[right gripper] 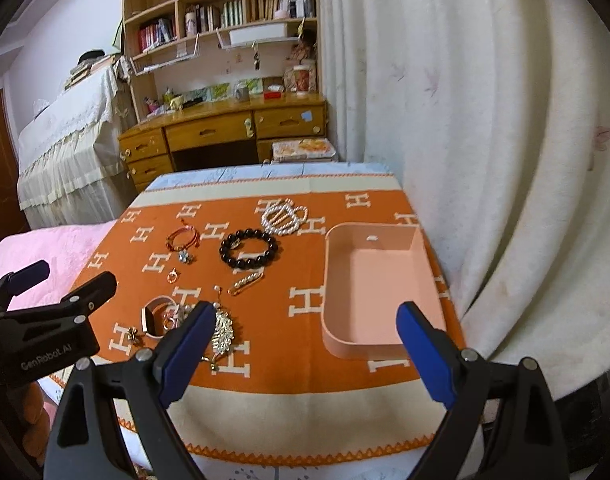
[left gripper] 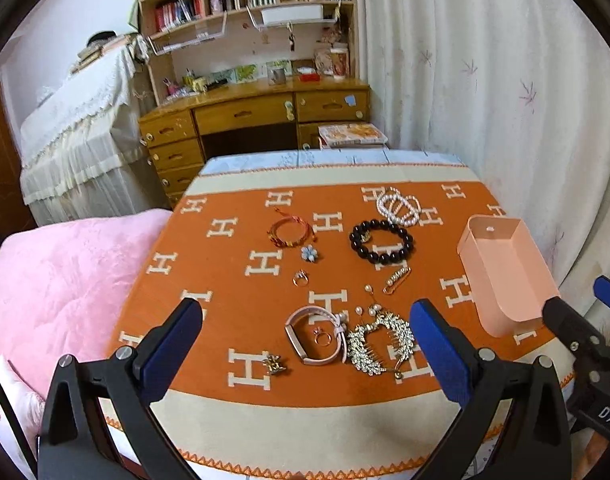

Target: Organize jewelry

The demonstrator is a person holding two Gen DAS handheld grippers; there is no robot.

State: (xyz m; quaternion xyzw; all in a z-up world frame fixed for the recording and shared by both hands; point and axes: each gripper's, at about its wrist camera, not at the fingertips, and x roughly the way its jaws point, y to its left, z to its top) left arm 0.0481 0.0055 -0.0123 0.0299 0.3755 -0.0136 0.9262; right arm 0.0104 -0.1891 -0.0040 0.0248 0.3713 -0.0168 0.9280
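Observation:
Jewelry lies spread on the orange H-patterned cloth (left gripper: 233, 320): a black bead bracelet (left gripper: 382, 241), a pearl crown piece (left gripper: 399, 208), a red cord bracelet (left gripper: 290, 231), a blue flower (left gripper: 309, 253), a ring (left gripper: 300, 279), a gold pin (left gripper: 397, 280), a pink watch band (left gripper: 311, 336) and a leafy gold comb (left gripper: 379, 344). A pink tray (right gripper: 373, 292) stands empty at the right. My left gripper (left gripper: 305, 344) is open above the near jewelry. My right gripper (right gripper: 305, 344) is open, near the tray's front edge.
A pink blanket (left gripper: 53, 280) lies left of the table. White curtains (right gripper: 485, 160) hang close on the right. A wooden desk with shelves (left gripper: 249, 108) stands behind. The table's near edge (left gripper: 305, 468) has an orange zigzag trim.

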